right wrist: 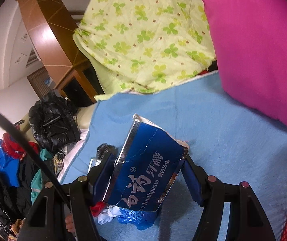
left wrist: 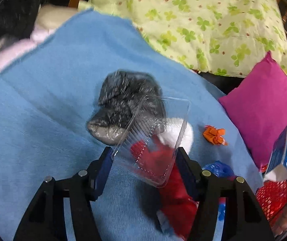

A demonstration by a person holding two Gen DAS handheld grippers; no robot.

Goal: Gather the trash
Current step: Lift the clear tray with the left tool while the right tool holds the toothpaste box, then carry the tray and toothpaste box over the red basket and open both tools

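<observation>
In the left wrist view my left gripper (left wrist: 144, 158) is shut on a clear plastic clamshell container (left wrist: 155, 132), its blue pads against the container's two sides. Behind the container a crumpled silver-grey bag (left wrist: 121, 108) lies on the blue blanket (left wrist: 42, 110). A white wad (left wrist: 187, 134), an orange wrapper (left wrist: 214, 135), a red scrap (left wrist: 175, 196) and a blue plastic bag (left wrist: 219, 168) lie near it. My right gripper (right wrist: 147, 174) is shut on a torn blue toothpaste box (right wrist: 147, 160), which also shows at the right edge as the box (left wrist: 282, 156).
A red mesh basket (left wrist: 272, 198) sits at the lower right beside a hand. A magenta pillow (right wrist: 260, 50) and a clover-print quilt (right wrist: 143, 30) lie at the back of the bed. Dark jackets (right wrist: 52, 120) are piled off the blanket's left edge.
</observation>
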